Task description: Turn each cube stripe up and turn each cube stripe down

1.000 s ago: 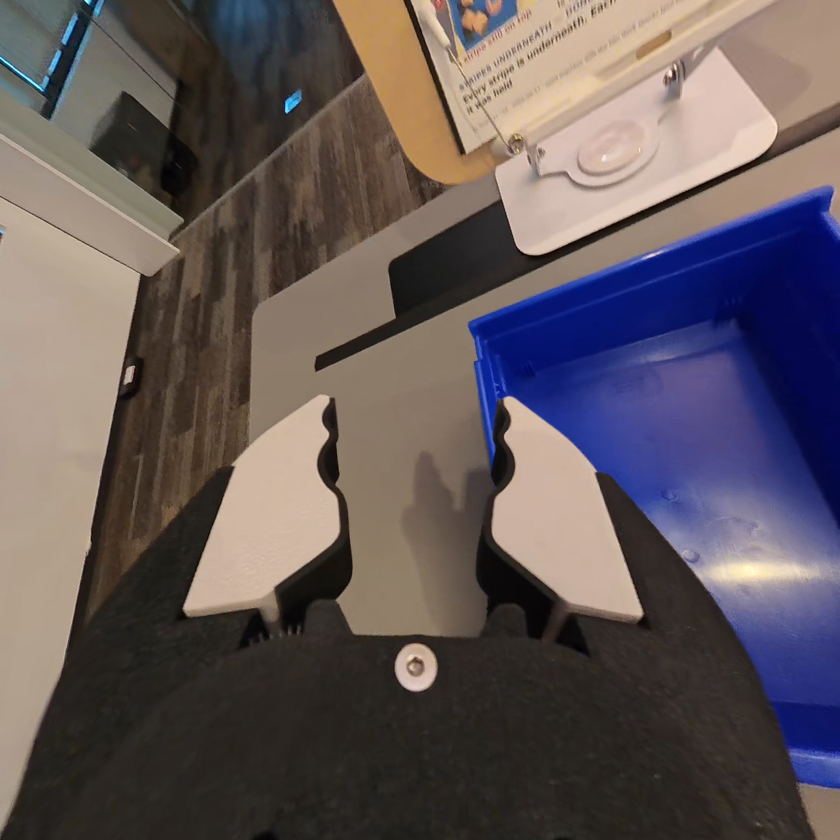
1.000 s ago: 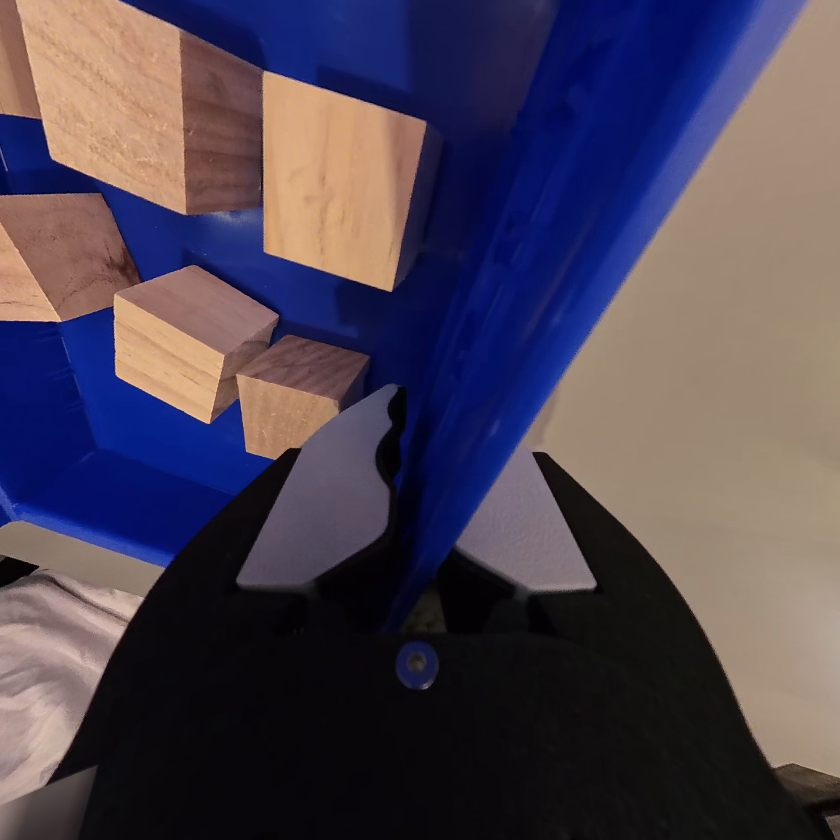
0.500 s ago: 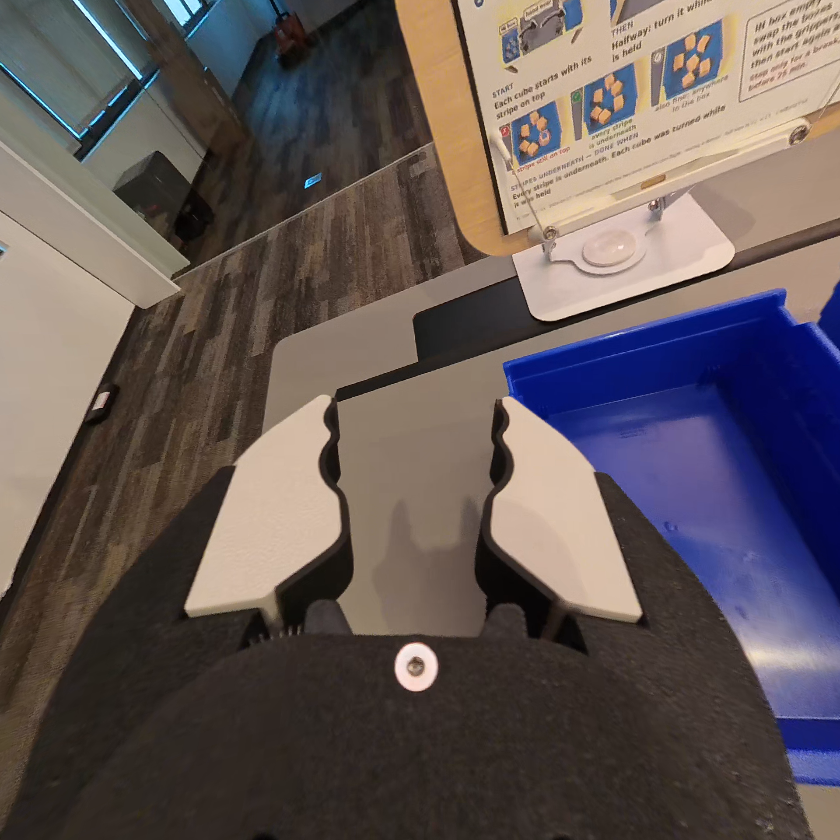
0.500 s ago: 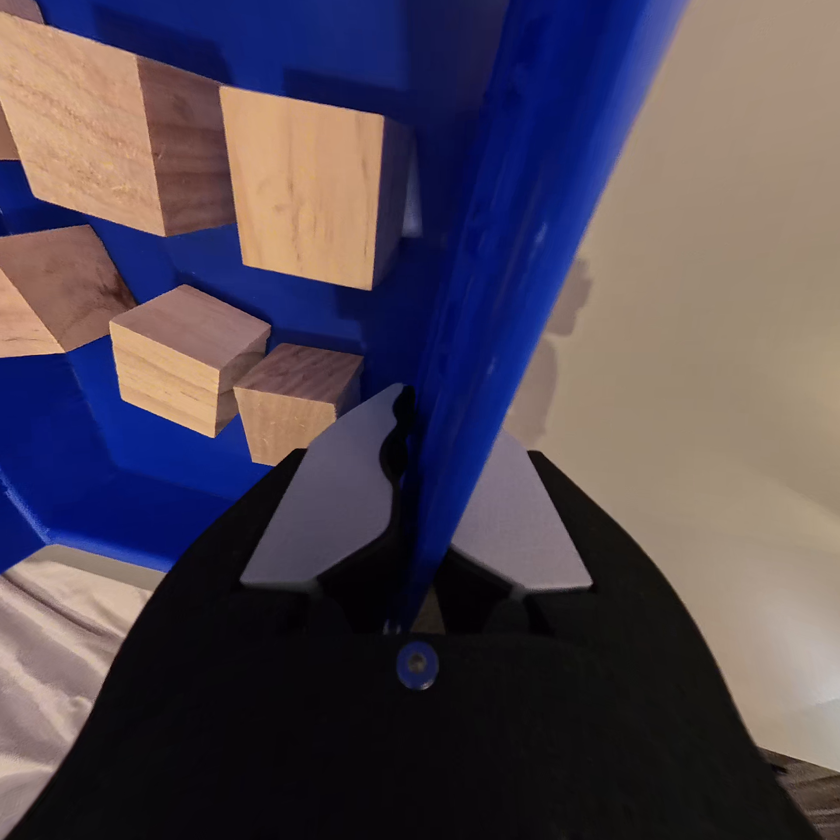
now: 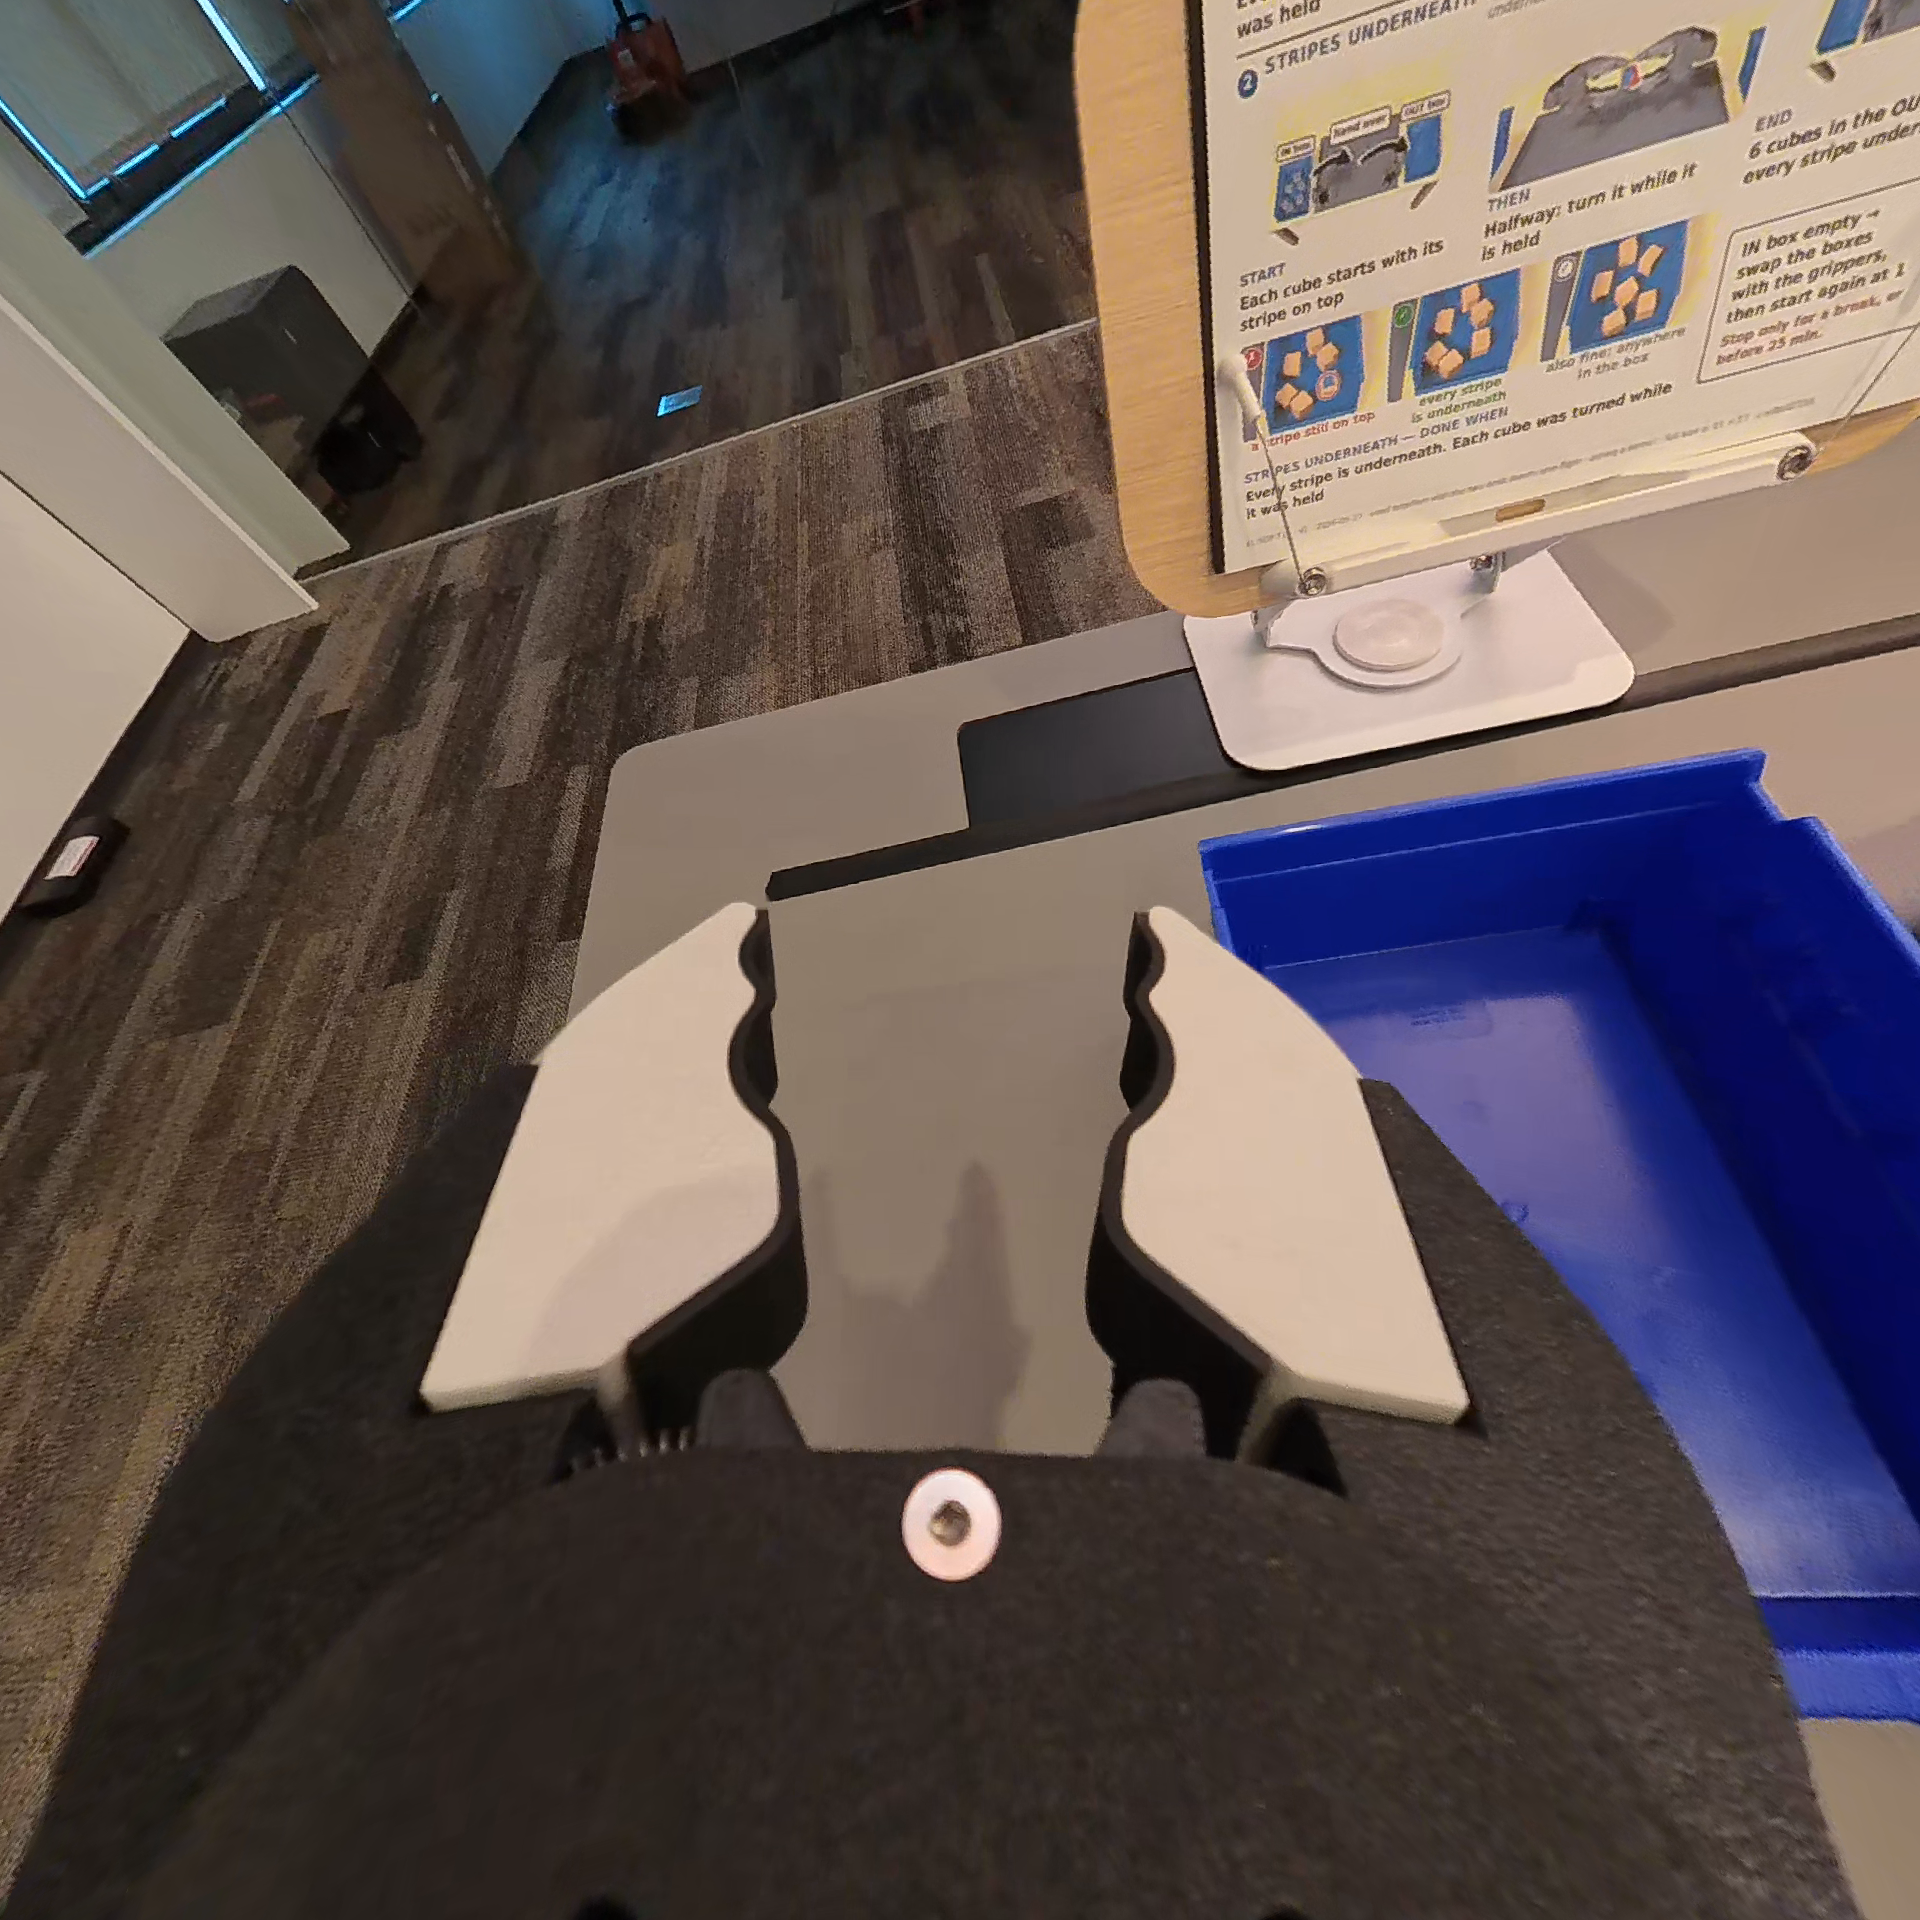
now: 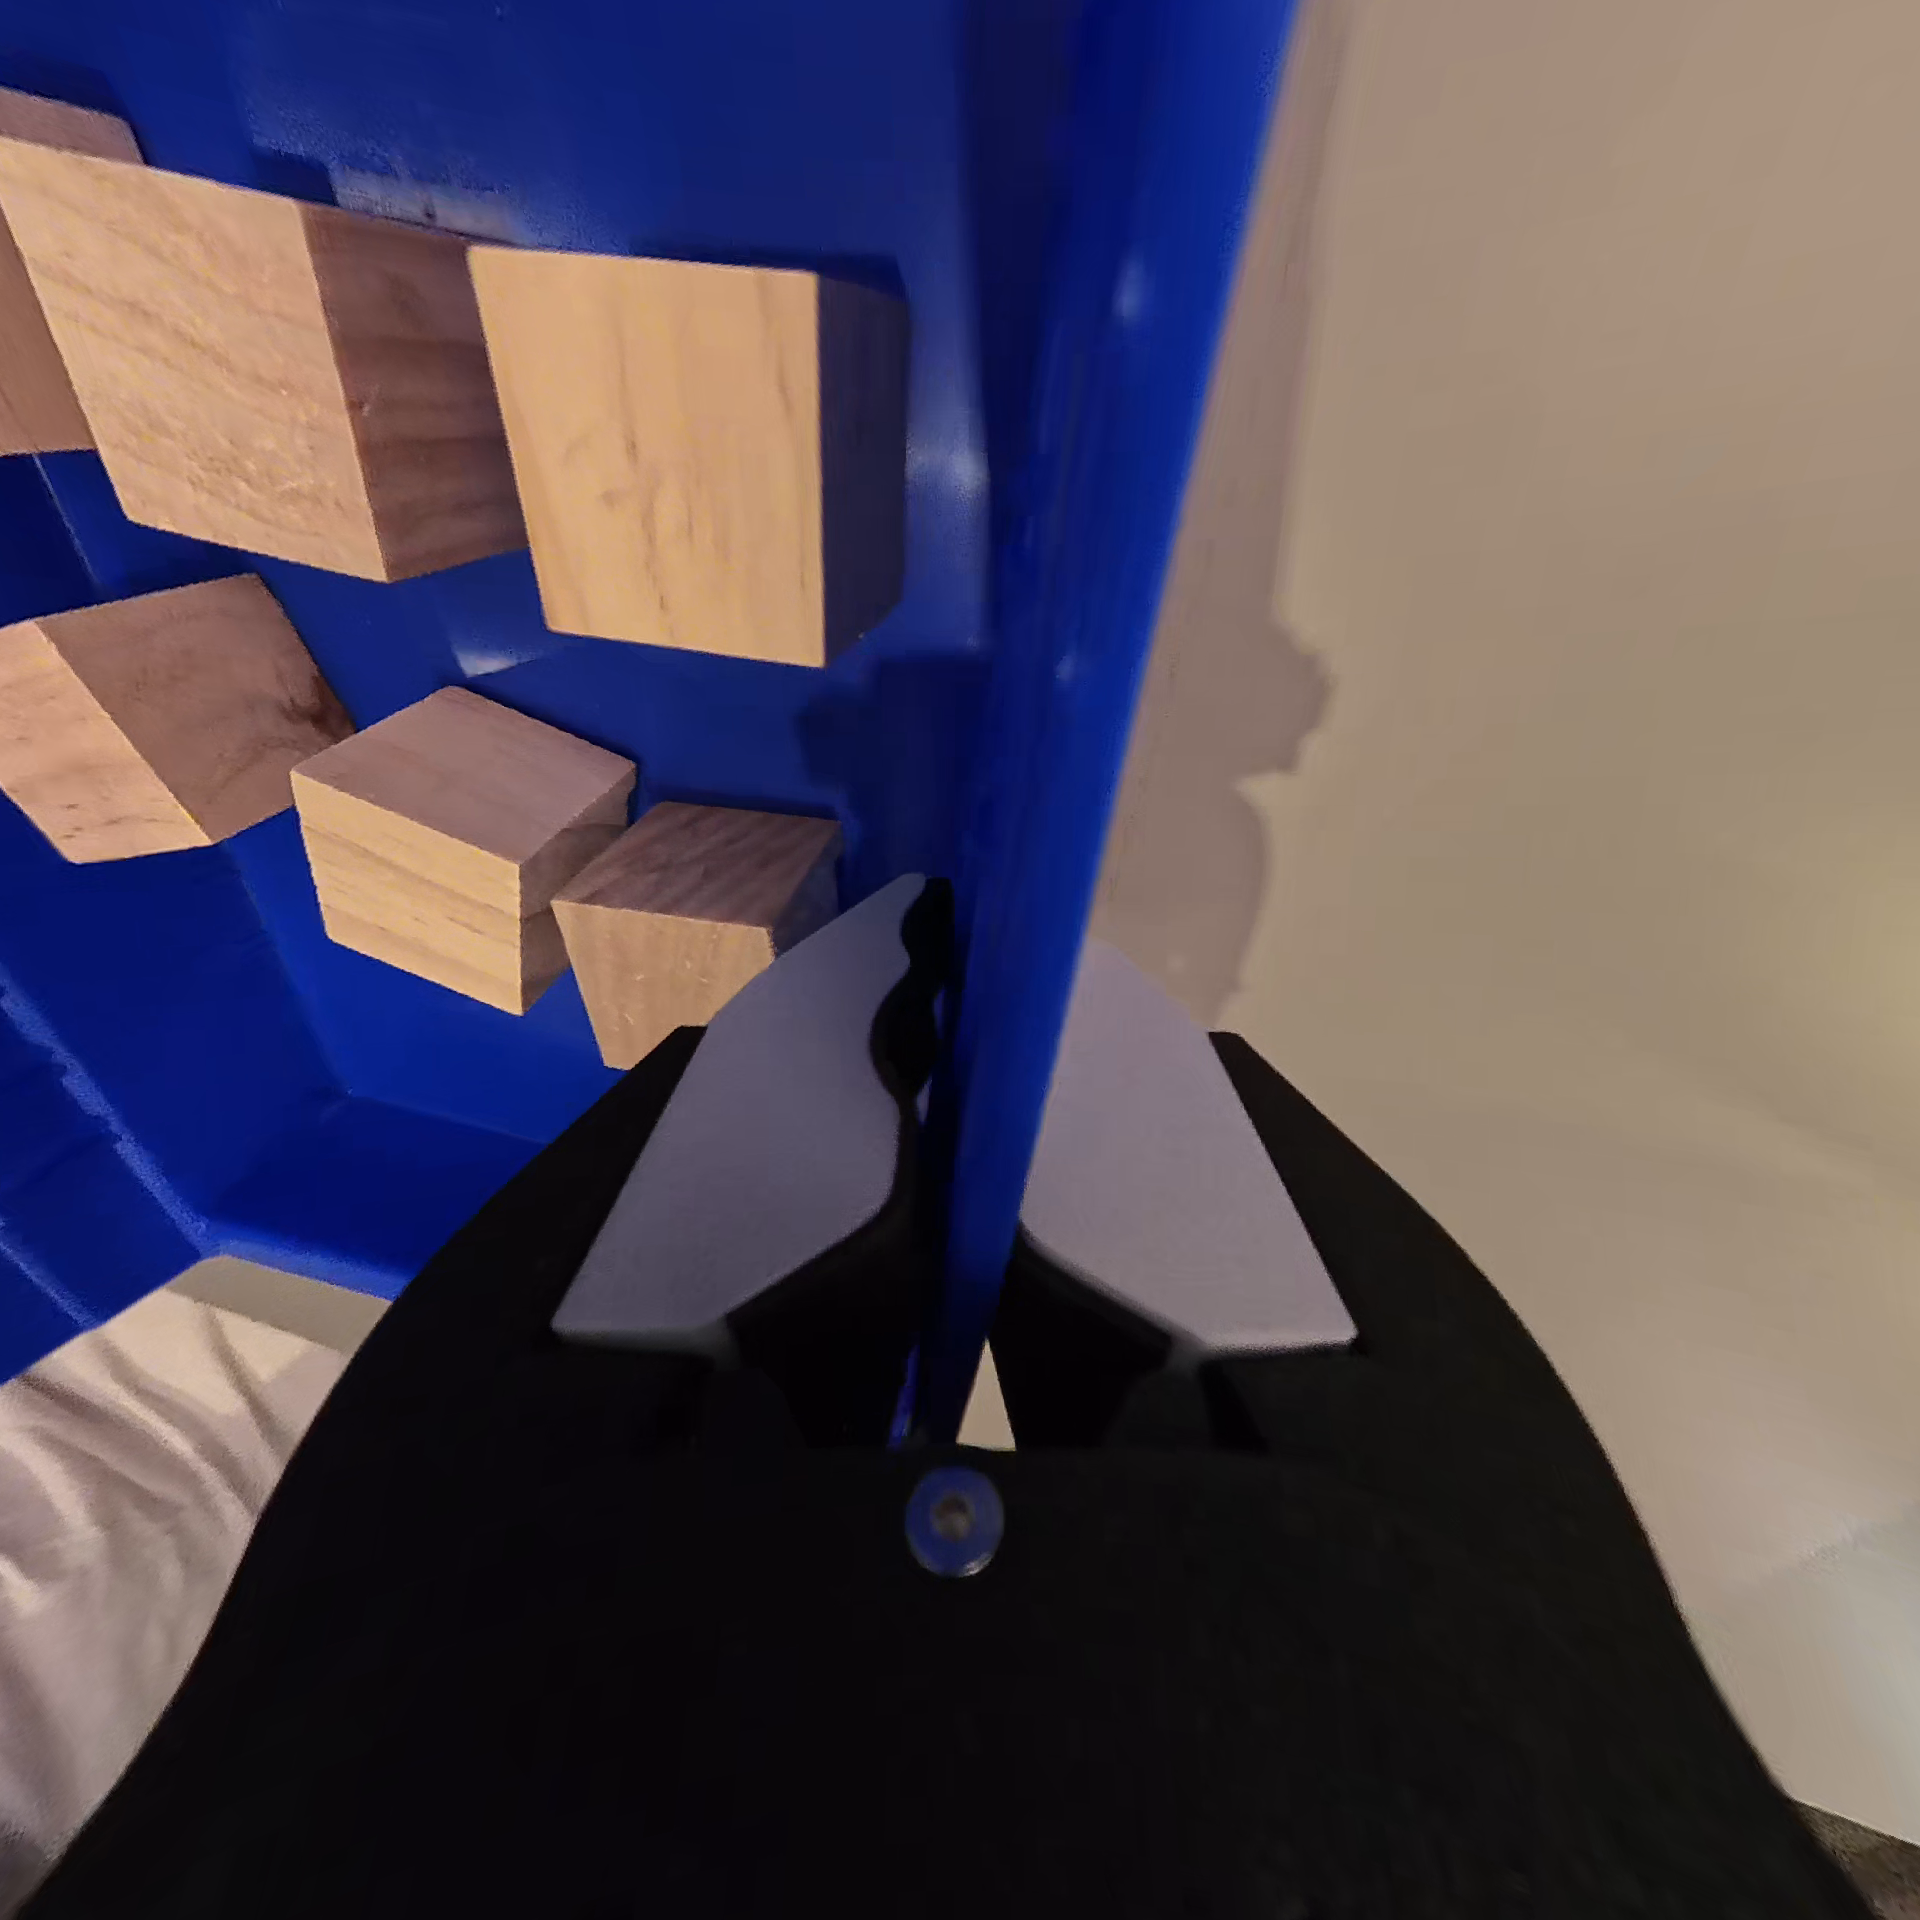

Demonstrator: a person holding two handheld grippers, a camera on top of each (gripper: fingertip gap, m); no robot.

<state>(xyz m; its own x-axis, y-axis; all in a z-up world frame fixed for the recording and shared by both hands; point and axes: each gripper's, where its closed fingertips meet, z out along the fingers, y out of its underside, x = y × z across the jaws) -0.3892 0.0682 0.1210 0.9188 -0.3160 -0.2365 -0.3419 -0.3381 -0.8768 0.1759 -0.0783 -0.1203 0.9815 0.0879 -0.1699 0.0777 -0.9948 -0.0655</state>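
- Left gripper (image 5: 948,935) gapes wide, holding nothing, above the grey table (image 5: 935,1039); an empty blue bin (image 5: 1558,1039) lies beside it, an instruction board (image 5: 1558,291) beyond.
- Right gripper (image 6: 971,935) clamps a second blue bin's wall (image 6: 1070,520); wooden cubes (image 6: 665,447) crowd beside its inner finger.

desk (image 5: 935,1039): grey top, bare in front, with a black strip across its far part
sign board (image 5: 1558,260): printed sheet on a wooden panel, standing on a white base plate (image 5: 1538,696) at the far side of the desk
floor (image 5: 416,831): dark, wood-patterned planks left of the desk
small dark device (image 5: 73,862): lying on the floor by the white wall
white cloth (image 6: 125,1507): crumpled, lower left in the right wrist view
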